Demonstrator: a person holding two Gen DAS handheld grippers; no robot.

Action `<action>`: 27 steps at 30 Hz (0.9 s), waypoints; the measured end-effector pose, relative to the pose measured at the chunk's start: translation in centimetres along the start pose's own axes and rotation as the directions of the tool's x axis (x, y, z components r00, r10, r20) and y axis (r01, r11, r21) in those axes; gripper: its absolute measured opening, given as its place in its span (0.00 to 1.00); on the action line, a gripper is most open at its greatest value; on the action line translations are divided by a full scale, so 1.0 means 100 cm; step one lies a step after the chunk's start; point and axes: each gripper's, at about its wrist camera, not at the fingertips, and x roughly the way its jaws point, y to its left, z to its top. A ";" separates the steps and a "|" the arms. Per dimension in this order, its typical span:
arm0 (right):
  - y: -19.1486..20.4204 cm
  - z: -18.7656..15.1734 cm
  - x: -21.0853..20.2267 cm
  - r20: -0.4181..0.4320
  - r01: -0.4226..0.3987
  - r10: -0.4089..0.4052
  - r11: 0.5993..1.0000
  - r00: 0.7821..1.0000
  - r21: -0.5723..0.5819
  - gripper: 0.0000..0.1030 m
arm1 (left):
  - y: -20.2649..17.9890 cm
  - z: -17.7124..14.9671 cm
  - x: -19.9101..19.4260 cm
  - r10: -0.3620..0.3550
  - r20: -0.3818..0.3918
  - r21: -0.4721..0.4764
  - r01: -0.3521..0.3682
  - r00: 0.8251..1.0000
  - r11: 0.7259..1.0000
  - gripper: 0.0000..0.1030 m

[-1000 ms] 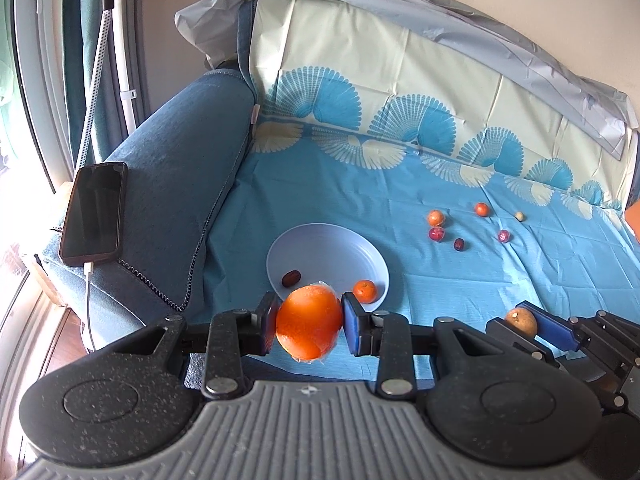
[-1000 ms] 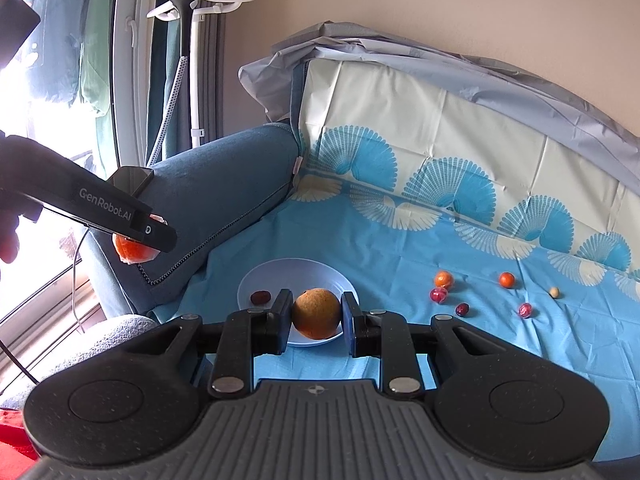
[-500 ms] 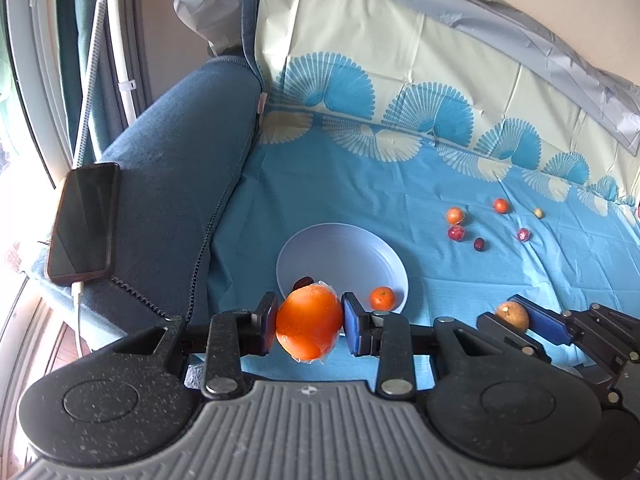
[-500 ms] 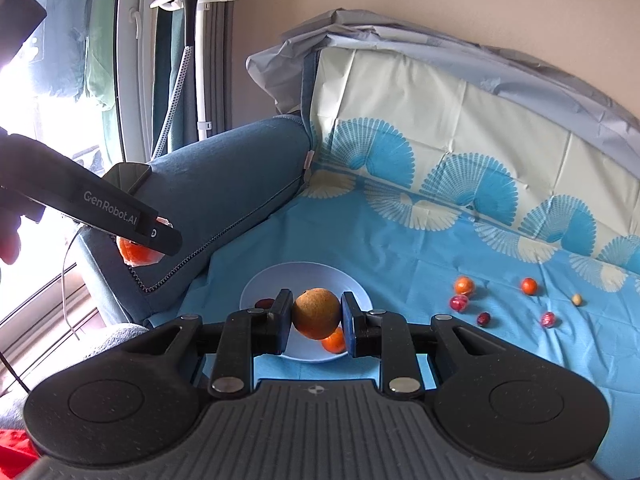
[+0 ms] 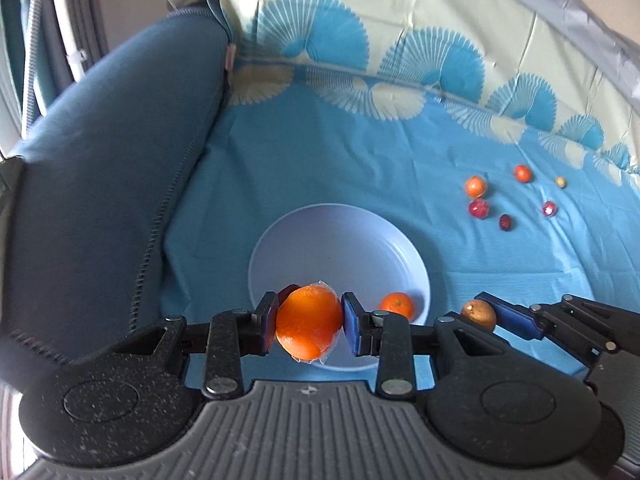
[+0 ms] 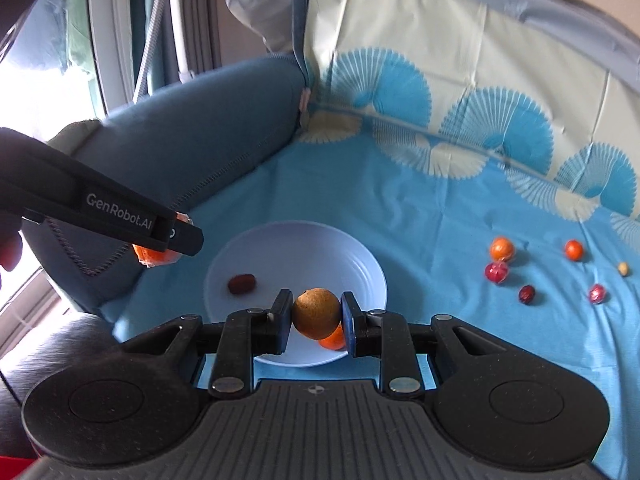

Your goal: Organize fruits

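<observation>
Both grippers have been descending toward the pale blue bowl (image 5: 420, 280), which is now filling more of each view than a second ago. Left gripper (image 5: 309, 323) is clamping a large orange in clear wrap (image 5: 309, 326) between its blue pads and is hanging over the near rim of the bowl. Right gripper (image 6: 315, 319) is squeezing a brown round fruit (image 6: 316, 313) at its narrowest setting, also above the near part of the bowl. Inside the bowl, a small orange (image 5: 396, 305) is lying near the right side and a dark red date (image 6: 241, 283) is lying toward the left. Six small fruits (image 6: 501, 249) are lying scattered on the blue fan-patterned cloth (image 5: 360, 168), well apart from the bowl to its right. A blue sofa armrest (image 5: 112, 168) is bordering the cloth on the left.
</observation>
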 end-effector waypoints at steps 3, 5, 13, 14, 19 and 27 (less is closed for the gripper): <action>-0.006 0.000 0.027 -0.025 0.003 -0.003 1.000 1.000 0.000 0.26 | 0.001 0.007 0.024 0.003 -0.018 0.017 -0.002 1.000 1.000 0.37; -0.009 0.000 0.044 -0.036 0.006 -0.006 1.000 0.999 -0.007 0.26 | 0.000 0.011 0.039 0.003 -0.027 0.028 -0.002 1.000 1.000 0.36; -0.018 0.002 0.100 -0.080 0.008 -0.010 1.000 0.997 -0.020 0.26 | -0.002 0.030 0.094 0.017 -0.054 0.055 -0.014 0.998 0.998 0.37; -0.019 0.002 0.105 -0.084 0.008 -0.009 1.000 0.996 -0.021 0.26 | -0.003 0.031 0.099 0.019 -0.060 0.056 -0.016 0.998 0.998 0.37; -0.024 0.006 0.121 -0.108 -0.015 0.011 0.999 0.994 -0.032 0.33 | -0.001 0.038 0.112 0.001 -0.038 0.076 0.002 0.999 0.997 0.86; -0.021 0.008 0.073 -0.099 -0.001 -0.001 1.000 0.995 -0.014 0.89 | 0.006 0.025 0.051 0.047 0.044 0.077 -0.050 0.998 0.996 1.00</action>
